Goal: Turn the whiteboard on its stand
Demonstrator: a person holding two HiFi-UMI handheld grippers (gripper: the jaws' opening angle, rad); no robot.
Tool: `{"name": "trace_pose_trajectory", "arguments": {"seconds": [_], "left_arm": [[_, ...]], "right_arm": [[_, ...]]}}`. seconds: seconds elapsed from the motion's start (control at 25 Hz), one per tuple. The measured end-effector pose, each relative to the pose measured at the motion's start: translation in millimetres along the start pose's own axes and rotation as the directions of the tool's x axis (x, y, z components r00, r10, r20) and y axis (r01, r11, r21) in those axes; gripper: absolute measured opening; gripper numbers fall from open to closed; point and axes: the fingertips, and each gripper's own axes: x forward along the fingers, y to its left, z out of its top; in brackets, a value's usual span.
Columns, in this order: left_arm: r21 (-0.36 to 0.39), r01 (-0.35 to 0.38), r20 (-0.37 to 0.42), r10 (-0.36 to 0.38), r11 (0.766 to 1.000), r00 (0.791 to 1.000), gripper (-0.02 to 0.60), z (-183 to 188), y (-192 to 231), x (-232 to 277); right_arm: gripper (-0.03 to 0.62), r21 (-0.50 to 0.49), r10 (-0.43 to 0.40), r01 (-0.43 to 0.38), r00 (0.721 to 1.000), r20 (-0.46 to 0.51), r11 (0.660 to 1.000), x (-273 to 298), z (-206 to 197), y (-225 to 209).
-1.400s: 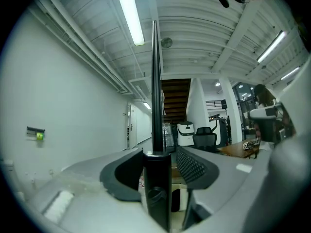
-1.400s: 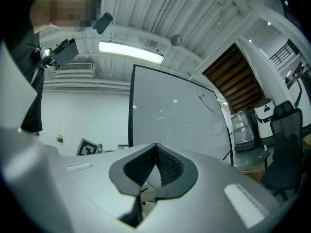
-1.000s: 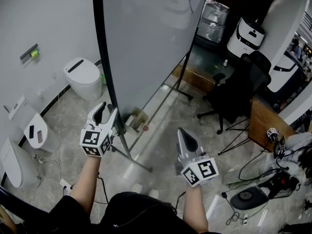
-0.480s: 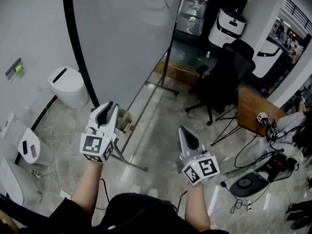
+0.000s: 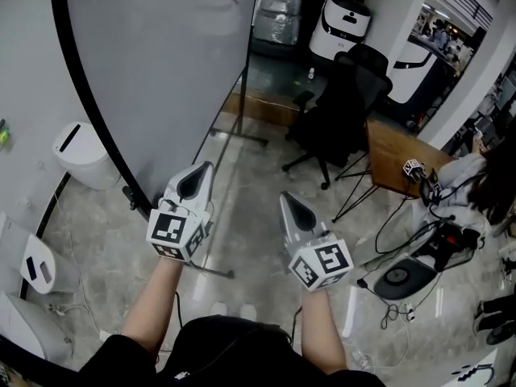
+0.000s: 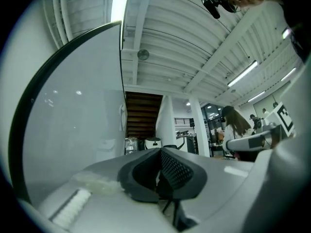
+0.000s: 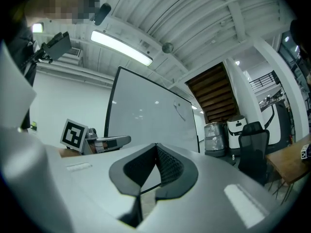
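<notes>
The whiteboard [image 5: 161, 71] is a tall grey panel with a black frame, filling the upper left of the head view on its black stand [image 5: 228, 135]. My left gripper [image 5: 196, 176] sits low by the board's near lower corner, just right of the black edge and apart from it. Its jaws have just been closing and are now shut with nothing between them [image 6: 159, 152]. My right gripper [image 5: 288, 201] is beside it, further right, also shut and empty [image 7: 156, 147]. The board's face [image 7: 146, 115] stands ahead of it on the left.
A black office chair [image 5: 339, 111] and a wooden table [image 5: 395, 164] stand to the right of the stand. A white unit [image 5: 81, 156] sits by the wall at left. Cables and a round disc [image 5: 399, 276] lie at lower right, near a seated person [image 5: 484, 192].
My left gripper was open at the board's black edge; it has come away to the right and shut. The board's edge has swung left in the view. The right gripper shifted slightly.
</notes>
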Motion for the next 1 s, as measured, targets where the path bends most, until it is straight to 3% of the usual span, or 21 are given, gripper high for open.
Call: {"name": "trace_pose_trajectory", "arguments": {"seconds": [0.16, 0.64, 1.0], "left_arm": [[-0.025, 0.065, -0.006, -0.065, 0.998, 0.998, 0.003, -8, -26, 19], [-0.11, 0.149, -0.051, -0.156, 0.983, 0.986, 0.003, -42, -78, 35], [-0.127, 0.123, -0.064, -0.132, 0.984, 0.989, 0.003, -57, -74, 23]], "right_arm": [[0.009, -0.008, -0.039, 0.039, 0.999, -0.008, 0.999, -6, -4, -10], [0.009, 0.012, -0.087, 0.087, 0.996, -0.035, 0.996, -12, -21, -18], [0.009, 0.013, -0.089, 0.089, 0.995, -0.046, 0.996, -16, -29, -22]]}}
